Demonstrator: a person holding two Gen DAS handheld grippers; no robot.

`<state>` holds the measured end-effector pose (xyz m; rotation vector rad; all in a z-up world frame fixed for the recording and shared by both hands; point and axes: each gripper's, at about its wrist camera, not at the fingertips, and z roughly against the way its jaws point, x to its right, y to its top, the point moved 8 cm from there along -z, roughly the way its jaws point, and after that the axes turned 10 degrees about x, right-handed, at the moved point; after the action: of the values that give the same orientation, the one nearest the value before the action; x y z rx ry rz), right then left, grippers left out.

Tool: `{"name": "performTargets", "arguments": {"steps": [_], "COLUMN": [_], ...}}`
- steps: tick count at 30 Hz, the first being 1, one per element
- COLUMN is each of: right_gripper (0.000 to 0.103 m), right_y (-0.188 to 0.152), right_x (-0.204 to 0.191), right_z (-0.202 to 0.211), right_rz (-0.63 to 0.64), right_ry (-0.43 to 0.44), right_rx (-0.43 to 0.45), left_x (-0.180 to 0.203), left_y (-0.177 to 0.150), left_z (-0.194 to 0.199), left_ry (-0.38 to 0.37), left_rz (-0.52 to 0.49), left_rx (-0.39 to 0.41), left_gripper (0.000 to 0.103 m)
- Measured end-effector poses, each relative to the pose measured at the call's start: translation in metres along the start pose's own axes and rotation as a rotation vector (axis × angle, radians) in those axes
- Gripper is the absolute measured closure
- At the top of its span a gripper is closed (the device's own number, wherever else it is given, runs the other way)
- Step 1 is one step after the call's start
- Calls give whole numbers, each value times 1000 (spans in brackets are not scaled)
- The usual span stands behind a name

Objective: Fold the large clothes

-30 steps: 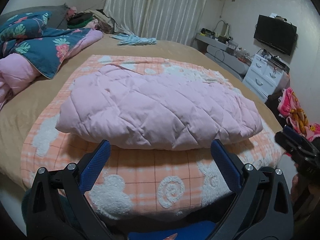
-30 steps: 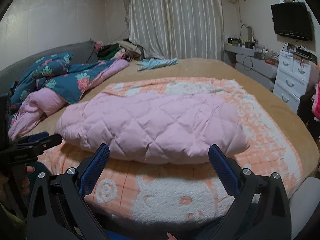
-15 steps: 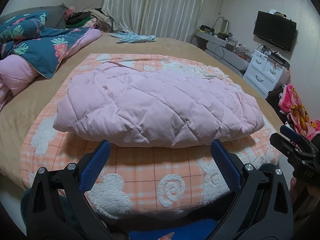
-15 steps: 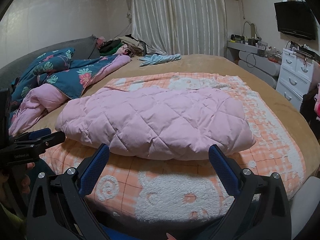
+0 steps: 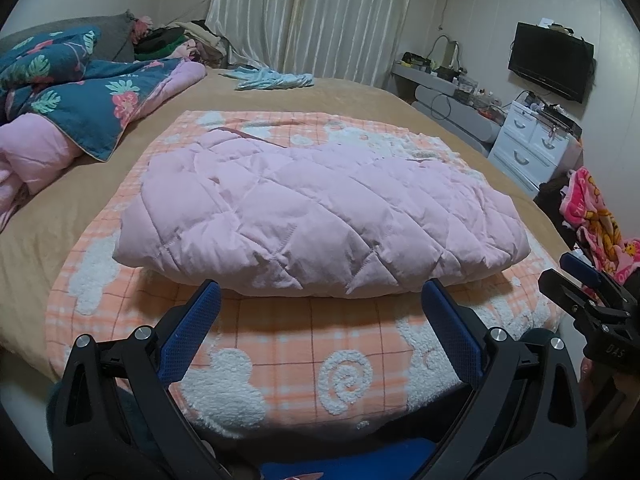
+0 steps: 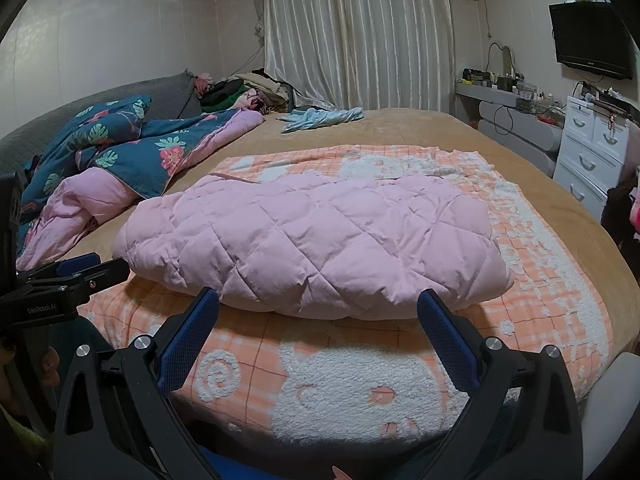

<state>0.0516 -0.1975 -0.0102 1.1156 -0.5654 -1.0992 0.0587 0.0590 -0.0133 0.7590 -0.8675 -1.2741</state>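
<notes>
A pink quilted jacket (image 5: 320, 216) lies folded into a wide bundle on an orange checked towel blanket (image 5: 280, 344) on the bed; it also shows in the right wrist view (image 6: 316, 244). My left gripper (image 5: 320, 304) is open and empty, held just short of the jacket's near edge. My right gripper (image 6: 318, 312) is open and empty, also just before the near edge. Each gripper shows at the edge of the other's view: the right gripper (image 5: 580, 284) at the far right, the left gripper (image 6: 76, 272) at the far left.
A blue floral duvet with pink lining (image 6: 116, 156) is heaped at the left of the bed. A light blue garment (image 5: 272, 79) lies at the far side. White drawers (image 5: 532, 144), a desk and a wall TV stand at the right. Pink patterned cloth (image 5: 596, 220) hangs by the bed's right edge.
Both grippers have moved slightly closer to the jacket's near edge and stay open. The jacket has not moved.
</notes>
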Motion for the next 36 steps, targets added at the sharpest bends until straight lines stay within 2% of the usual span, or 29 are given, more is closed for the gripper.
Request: {"name": "performTargets", "arguments": {"steps": [36], "right_gripper": [4], "right_y": [0], "right_x": [-6], "right_z": [1], "right_rz": [8], "right_ry": [7], "right_rx": [-5], "left_x": [-4], "left_y": [1], "left_z": [4], "left_ry": [5], "left_rz": [-1], "left_rx": [2], "left_gripper": [9]}}
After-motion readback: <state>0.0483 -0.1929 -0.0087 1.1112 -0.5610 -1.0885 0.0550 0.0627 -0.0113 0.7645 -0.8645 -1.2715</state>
